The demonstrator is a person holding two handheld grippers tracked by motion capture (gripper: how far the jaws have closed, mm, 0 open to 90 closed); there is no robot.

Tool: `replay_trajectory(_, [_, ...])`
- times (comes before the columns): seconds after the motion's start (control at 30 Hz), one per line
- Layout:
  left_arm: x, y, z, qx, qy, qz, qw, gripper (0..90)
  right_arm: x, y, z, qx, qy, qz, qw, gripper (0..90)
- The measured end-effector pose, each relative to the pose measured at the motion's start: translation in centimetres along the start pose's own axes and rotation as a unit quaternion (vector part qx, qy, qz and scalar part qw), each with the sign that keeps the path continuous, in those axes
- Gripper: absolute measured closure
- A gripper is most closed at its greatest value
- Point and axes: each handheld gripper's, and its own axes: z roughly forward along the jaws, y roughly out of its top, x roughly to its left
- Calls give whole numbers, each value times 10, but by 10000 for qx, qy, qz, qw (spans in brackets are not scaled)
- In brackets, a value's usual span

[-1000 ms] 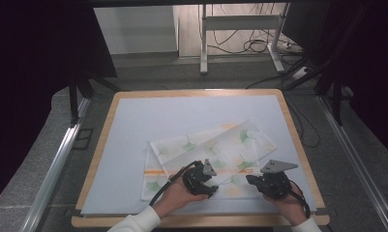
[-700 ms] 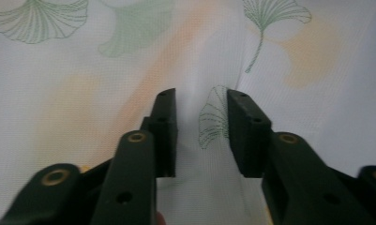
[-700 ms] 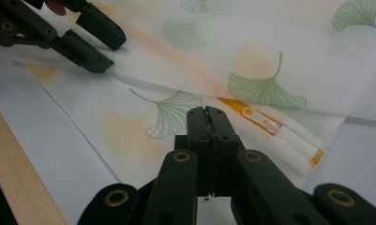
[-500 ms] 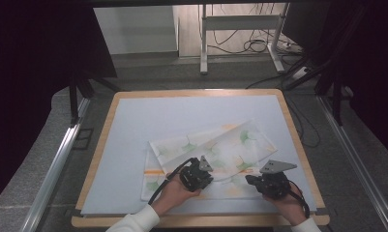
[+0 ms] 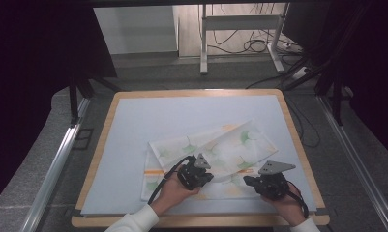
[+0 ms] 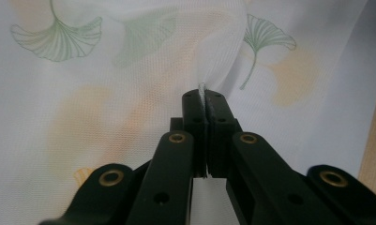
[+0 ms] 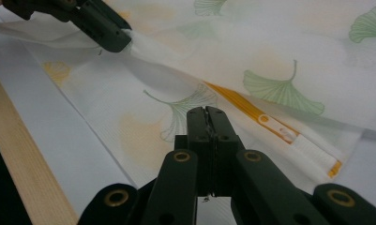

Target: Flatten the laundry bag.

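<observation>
A thin white cloth [image 5: 224, 145] printed with green ginkgo leaves and an orange stripe [image 7: 236, 105] lies partly folded on the pale mat [image 5: 177, 116]. My left gripper [image 5: 201, 169] is over its near middle. In the left gripper view it [image 6: 203, 93] is shut on a pinched ridge of the cloth [image 6: 106, 93], which rises to the jaw tips. My right gripper [image 5: 247, 180] sits low at the cloth's near right and points left. In the right gripper view it [image 7: 206, 111] is shut, with the cloth [image 7: 279, 56] lying flat under it and the left gripper [image 7: 124, 37] ahead holding the raised fold.
The mat lies on a table with a wooden rim [image 5: 196, 92]; the near rim [image 7: 31, 178] runs close beside my right gripper. Beyond the table stand a metal frame [image 5: 240, 34] and floor cables [image 5: 259, 46]. Rails [image 5: 56, 164] flank both sides.
My left gripper has shifted slightly away from the person with the pinched cloth. The right gripper has stayed in place.
</observation>
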Motion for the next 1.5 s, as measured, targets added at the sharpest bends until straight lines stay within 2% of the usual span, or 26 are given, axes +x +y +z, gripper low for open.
replay_trajectory(0.23, [5,1,-10,-191,117,-30,9997,894,5,1,8,121,111,-33,9999,885])
replay_trajectory(0.33, [5,2,-14,-262,287,68,9992,895,7,0,12,204,126,-77,9997,885])
replay_trajectory(0.47, [6,2,-18,-337,353,103,9988,895,7,0,14,244,146,-77,9996,885])
replay_trajectory(0.7, [13,2,-24,-473,364,2,9982,897,5,-2,17,286,155,-89,9994,885])
replay_trajectory(0.97, [22,0,-29,-496,320,-126,9982,897,4,-2,17,295,159,-71,9994,883])
replay_trajectory(1.37, [43,-1,-38,-557,480,-308,9968,898,4,-3,20,362,197,-80,9991,881])
replay_trajectory(1.5, [50,3,-42,-618,526,-343,9961,899,3,-4,19,356,201,-89,9991,880])
